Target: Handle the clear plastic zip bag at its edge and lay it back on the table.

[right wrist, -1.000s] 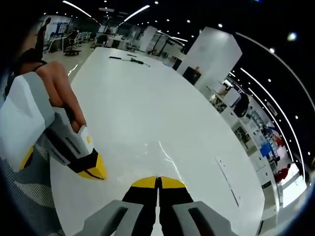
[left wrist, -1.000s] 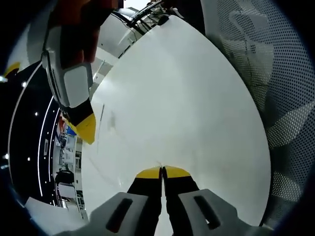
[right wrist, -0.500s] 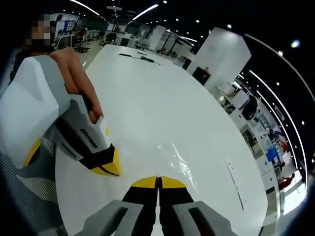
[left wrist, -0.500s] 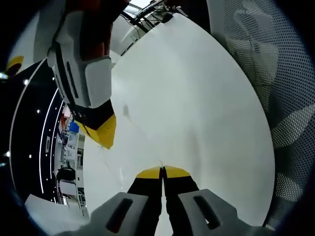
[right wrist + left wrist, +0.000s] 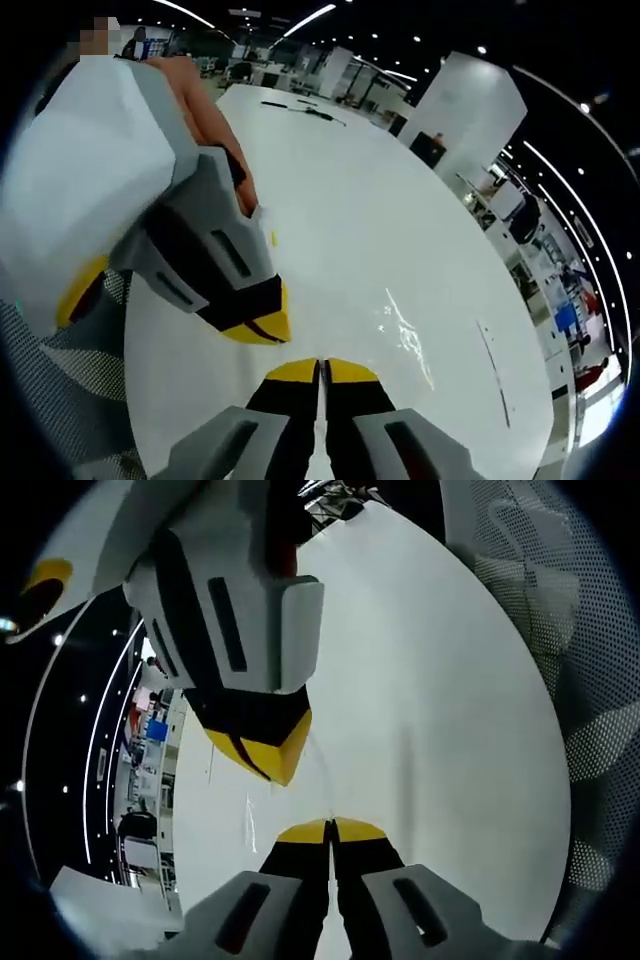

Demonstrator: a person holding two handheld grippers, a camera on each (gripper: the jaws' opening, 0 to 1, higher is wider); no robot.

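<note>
The left tool [image 5: 330,827] has its yellow-tipped jaws pressed together, and so does the right tool [image 5: 321,368]. Each hangs just beside the other's tips, tilted down. A hand [image 5: 205,105] grips the left tool's body.

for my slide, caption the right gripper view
Two shut tools nearly meet over a clear zip bag on a white table.

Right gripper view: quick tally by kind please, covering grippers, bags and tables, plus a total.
grippers: 2 (left gripper, right gripper)
clear zip bag: 1
table: 1
total: 4
</note>
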